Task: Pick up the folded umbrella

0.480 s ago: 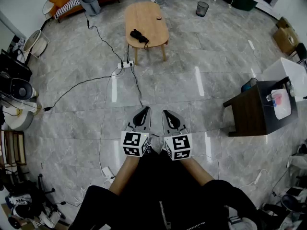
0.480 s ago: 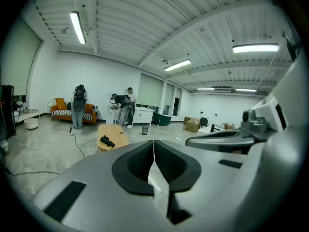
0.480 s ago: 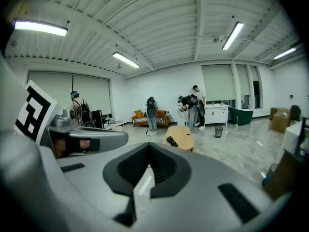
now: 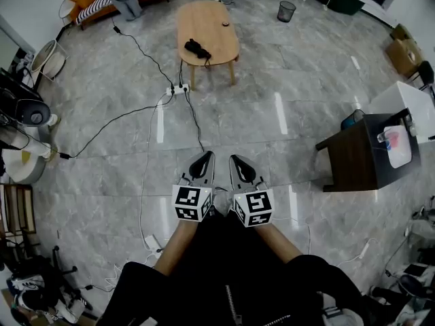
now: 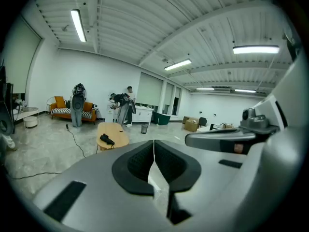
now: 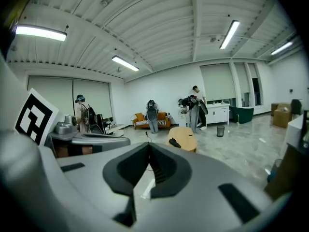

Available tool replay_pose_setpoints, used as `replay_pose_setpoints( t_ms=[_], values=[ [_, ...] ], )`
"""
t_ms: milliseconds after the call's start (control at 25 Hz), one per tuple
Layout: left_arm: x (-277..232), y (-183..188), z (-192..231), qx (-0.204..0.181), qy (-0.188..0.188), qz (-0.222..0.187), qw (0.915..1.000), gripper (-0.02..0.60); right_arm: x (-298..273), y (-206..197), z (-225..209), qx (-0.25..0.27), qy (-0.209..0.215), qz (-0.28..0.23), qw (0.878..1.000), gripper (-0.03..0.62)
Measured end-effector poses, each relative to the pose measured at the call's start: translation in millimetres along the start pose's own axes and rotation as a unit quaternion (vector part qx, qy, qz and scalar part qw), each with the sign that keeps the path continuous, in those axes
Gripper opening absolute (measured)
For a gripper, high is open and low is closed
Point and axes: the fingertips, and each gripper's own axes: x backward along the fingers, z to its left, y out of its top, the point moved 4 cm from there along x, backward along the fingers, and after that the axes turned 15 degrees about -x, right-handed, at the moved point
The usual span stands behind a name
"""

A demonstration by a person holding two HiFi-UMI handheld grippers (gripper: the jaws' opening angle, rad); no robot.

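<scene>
The folded black umbrella (image 4: 197, 49) lies on the near end of an oval wooden table (image 4: 211, 20) far ahead across the room. It shows small in the left gripper view as the umbrella (image 5: 106, 140) and in the right gripper view as the umbrella (image 6: 174, 143) on the same table (image 6: 186, 135). My left gripper (image 4: 202, 160) and right gripper (image 4: 240, 164) hang side by side close to my body, over the floor, far from the table. Both are shut with nothing between the jaws.
A black cable (image 4: 122, 117) and a power strip (image 4: 179, 90) lie on the grey tiled floor between me and the table. A dark side table (image 4: 360, 156) stands right, a bin (image 4: 287, 11) beyond. People (image 5: 123, 106) stand at the far wall near an orange sofa (image 5: 65, 110).
The view has shifted very slightly; both grippers stay shut in the same place near my body.
</scene>
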Motion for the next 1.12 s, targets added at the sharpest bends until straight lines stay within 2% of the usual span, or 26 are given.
replay_pose_setpoints(
  t_ms=[600,1120],
  values=[
    [6.2,-4.2,11.2,0.009,-0.009,-0.007,0.9999,0.017,-7.5,-9.7,13.7,-0.004,-0.005,0.015,1.000,0.011],
    [16.5,-17.3,44.0,0.002,-0.014,-0.012,0.9998,0.017,-27.7,-27.6,39.5,-0.007,-0.015,0.019,1.000,0.011]
  ],
)
